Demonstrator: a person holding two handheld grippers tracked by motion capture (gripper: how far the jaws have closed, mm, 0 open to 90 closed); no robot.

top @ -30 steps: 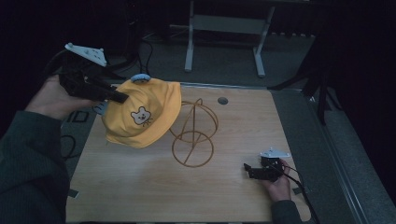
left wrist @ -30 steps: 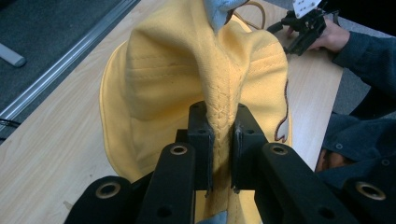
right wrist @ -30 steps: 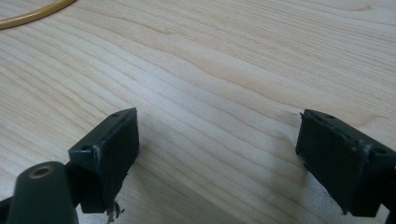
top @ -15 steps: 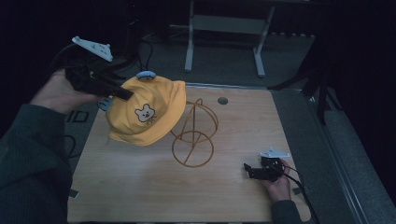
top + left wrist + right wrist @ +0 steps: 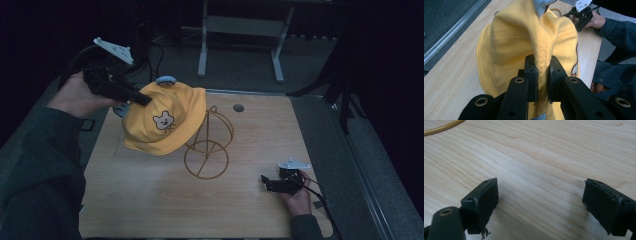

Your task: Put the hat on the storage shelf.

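A yellow hat (image 5: 162,120) with a small bear face and blue ears hangs in the air above the table's left half, just left of a gold wire stand (image 5: 209,142). My left gripper (image 5: 141,98) is shut on a fold of the hat (image 5: 534,45), its pads pinching a seam of the fabric (image 5: 542,72). The hat's right edge lies close to the stand's upright loop; contact cannot be told. My right gripper (image 5: 265,182) rests low on the wooden table (image 5: 260,135) at the front right, its jaws wide apart with only bare wood between them (image 5: 540,195).
The stand's round wire base (image 5: 206,159) sits mid-table. A small dark round fitting (image 5: 238,107) is set in the tabletop near the far edge. Beyond the table stands a grey metal frame (image 5: 240,30) on a dark floor.
My left hand has carried the hat rightward and a little up, toward the wire stand. The right hand and its gripper have stayed where they were.
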